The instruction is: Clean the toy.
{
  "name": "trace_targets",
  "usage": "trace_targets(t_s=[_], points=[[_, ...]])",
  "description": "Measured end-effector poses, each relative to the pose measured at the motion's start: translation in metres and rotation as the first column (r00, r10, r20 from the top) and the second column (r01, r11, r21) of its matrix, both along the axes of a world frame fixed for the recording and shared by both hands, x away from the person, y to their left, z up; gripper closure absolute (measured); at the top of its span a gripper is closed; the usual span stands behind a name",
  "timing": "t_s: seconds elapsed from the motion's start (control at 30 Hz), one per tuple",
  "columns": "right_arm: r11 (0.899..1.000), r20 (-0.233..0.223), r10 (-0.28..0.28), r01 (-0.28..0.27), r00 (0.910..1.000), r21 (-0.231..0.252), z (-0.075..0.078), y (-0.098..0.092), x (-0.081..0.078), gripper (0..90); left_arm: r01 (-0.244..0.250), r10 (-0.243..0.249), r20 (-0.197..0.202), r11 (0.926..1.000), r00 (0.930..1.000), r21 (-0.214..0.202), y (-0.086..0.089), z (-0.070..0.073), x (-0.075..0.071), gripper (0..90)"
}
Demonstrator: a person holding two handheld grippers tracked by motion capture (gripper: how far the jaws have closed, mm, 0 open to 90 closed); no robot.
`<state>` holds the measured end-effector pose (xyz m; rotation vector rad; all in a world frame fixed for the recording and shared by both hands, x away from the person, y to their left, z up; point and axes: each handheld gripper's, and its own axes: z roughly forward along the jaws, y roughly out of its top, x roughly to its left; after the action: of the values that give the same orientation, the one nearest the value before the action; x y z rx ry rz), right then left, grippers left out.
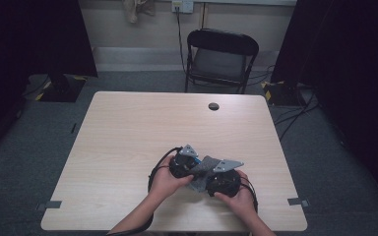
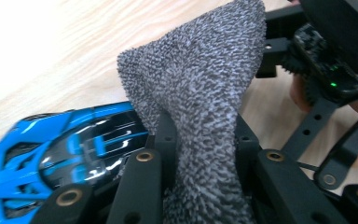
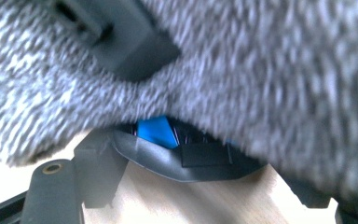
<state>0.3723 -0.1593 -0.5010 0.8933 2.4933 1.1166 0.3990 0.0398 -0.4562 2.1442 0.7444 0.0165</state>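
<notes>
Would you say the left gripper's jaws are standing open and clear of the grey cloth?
No, in the left gripper view the left gripper is clamped shut on the grey cloth.

Light wood table (image 1: 128,128), black folding chair (image 1: 220,59) behind, grey carpet (image 1: 24,142), dark curtains (image 1: 29,34).

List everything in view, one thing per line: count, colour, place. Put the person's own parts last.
Cloth: one, grey, knitted, held up between the two grippers at the near middle of the table.
Toy car: one, blue and black, on the table beside the left gripper's jaws.
Table: one, light wood, centre of the room.
Cable hole: one, dark, far part of the tabletop.
Folding chair: one, black, behind the table.
Left gripper: one, black, shut on the cloth.
Right gripper: one, black, against the cloth; grip unclear.
Hands: two, at the near edge, one on each gripper.
</notes>
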Motion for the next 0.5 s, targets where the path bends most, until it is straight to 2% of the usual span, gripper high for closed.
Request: trace_targets(t_s=[0.37,0.5], points=[[1.000,0.000,0.000,0.000,1.0000,0.000,0.000,0.000,0.000,24.3,-0.073,0.072,0.023,0.9969,0.9971,0.028,0.017,0.003,0.015,71.7],[1.000,0.000,0.000,0.000,1.0000,0.001,0.000,0.000,0.000,24.3,-0.101,0.100,0.018,0.9941,0.9948,0.039,0.025,0.002,0.022,71.7]])
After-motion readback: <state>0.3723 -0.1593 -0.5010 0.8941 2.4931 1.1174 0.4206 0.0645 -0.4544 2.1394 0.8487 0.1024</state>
